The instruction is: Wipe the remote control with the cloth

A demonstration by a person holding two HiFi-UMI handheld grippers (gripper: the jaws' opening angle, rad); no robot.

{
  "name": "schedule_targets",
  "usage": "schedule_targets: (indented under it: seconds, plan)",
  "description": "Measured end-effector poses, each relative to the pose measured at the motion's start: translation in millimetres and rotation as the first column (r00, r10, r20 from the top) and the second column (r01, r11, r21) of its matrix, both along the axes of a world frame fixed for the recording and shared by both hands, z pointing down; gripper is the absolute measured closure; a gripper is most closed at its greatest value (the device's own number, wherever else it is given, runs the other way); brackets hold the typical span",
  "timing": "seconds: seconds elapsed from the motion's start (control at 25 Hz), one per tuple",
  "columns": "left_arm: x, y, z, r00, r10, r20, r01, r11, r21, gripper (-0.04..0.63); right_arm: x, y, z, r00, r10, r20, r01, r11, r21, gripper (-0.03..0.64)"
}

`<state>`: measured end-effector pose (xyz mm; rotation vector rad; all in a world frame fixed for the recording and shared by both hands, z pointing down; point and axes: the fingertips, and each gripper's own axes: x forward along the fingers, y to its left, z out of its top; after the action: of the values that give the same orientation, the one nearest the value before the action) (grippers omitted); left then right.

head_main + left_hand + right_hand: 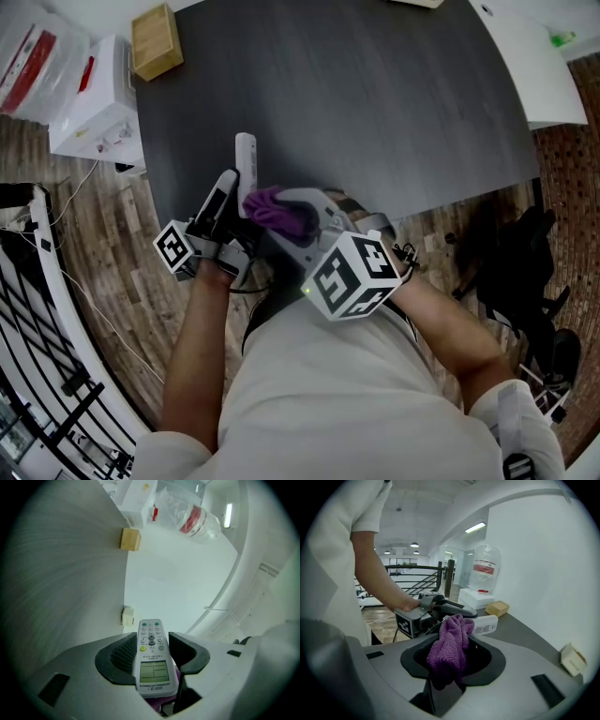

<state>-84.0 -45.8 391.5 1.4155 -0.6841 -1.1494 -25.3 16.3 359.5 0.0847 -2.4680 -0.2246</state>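
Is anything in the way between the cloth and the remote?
Nothing visible. The cloth, clamped in the right gripper, appears to rest right against the remote, which the left gripper holds.

Wooden box (156, 41), white carton (97, 117), dark table (375, 112)

The cloth (449, 648) is purple. The remote control (153, 656) is white with green, yellow and grey buttons and a pale green screen. The desk (375, 103) is dark grey, the wooden box (155, 40) tan. The right tool (454, 656) is grey, its cube (352, 274) marked in black-and-white squares.
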Motion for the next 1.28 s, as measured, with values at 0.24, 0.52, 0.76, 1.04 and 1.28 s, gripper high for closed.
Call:
schedule_targets:
  seconds: [0.24,0.52,0.76,1.04,1.28]
  plan:
    - [2.6,5.0,-2.4,1.000,0.022,-0.017,-0.022,0.999,0.024,0.383,7.2,-9.7,-9.1,0.996,0.071,0.054,-0.067,0.995,-0.077,0.471]
    - [16.2,13.0,-9.1,0.996,0.077,-0.040,-0.074,0.994,0.082,0.383,5.7,-29.8,-4.7,0.989,0.140,0.041,-0.136,0.986,-0.098,0.471]
    - [32.8,16.1,-20.0,0.987,0.155,-0.035,-0.149,0.980,0.132,0.422,4.4,-24.4,-4.1,0.991,0.123,0.042,-0.118,0.987,-0.106,0.471]
    - [36.2,9.7,-11.5,0.973,0.177,0.146,-0.191,0.978,0.084,0.483,12.2,-33.9,7.7,0.989,0.148,0.014,-0.144,0.981,-0.133,0.471]
    - [44.5,9.5,-9.3,0.942,0.230,0.243,-0.254,0.965,0.069,0.486,20.0,-49.0,13.5,0.986,0.163,-0.020,-0.164,0.983,-0.080,0.471]
